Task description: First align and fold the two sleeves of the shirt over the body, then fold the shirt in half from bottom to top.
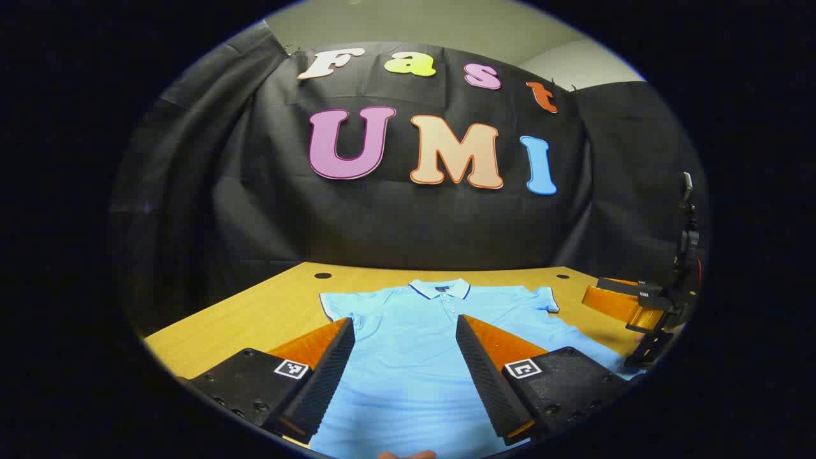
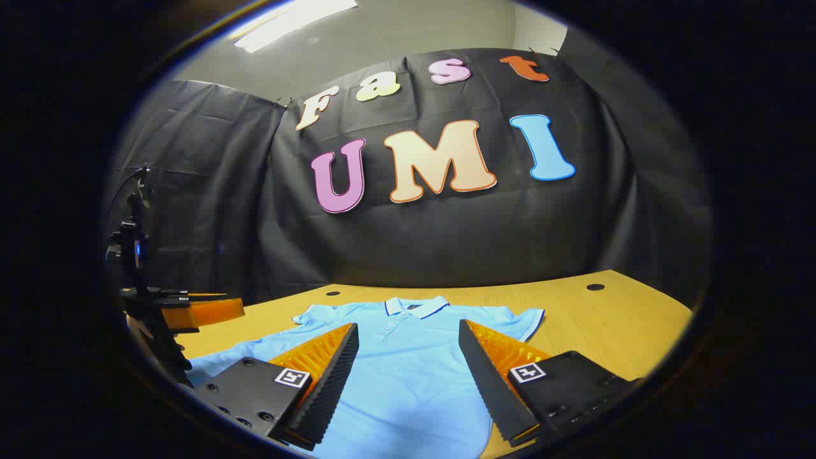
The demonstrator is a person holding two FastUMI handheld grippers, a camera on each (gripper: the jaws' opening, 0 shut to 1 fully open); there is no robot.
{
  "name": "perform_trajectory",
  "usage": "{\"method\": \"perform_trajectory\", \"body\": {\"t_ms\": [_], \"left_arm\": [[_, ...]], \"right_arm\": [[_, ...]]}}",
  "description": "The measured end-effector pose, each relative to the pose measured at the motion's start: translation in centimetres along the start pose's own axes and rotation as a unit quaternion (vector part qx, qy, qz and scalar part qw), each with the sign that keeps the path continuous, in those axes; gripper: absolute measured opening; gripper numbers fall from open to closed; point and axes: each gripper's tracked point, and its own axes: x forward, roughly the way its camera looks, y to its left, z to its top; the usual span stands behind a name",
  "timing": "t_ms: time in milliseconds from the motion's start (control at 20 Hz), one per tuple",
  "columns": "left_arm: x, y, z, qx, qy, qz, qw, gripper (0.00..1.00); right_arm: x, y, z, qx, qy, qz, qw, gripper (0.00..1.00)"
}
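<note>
1. The left gripper (image 1: 404, 357) hovers with fingers spread wide, nothing between them but the shirt (image 1: 414, 357) lying below.
2. The shirt lies flat on the desk (image 1: 268, 312), collar far, sleeves out.
3. The right gripper (image 2: 408, 366) likewise gapes over the shirt (image 2: 408, 376).

A recording booth set up in a plain room: black cloth (image 2: 446, 236) is draped as a backdrop behind a wooden worktop (image 2: 612, 319) with round cable holes (image 2: 595, 287), and pale wall and a ceiling light strip (image 2: 293, 22) show above the drape.
</note>
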Motion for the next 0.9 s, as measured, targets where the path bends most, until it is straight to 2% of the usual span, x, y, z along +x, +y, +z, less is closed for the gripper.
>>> {"method": "perform_trajectory", "body": {"t_ms": [500,900], "left_arm": [[-0.5,0.5,0.3,-0.024,0.004,0.002,1.0,0.95],[-0.8,0.3,0.8,-0.016,0.001,0.0,1.0,0.95]], "right_arm": [[-0.1,0.8,-0.1,-0.006,0.003,0.0,1.0,0.98],[0.7,-1.4,1.2,0.008,0.014,-0.02,1.0,0.98]]}}
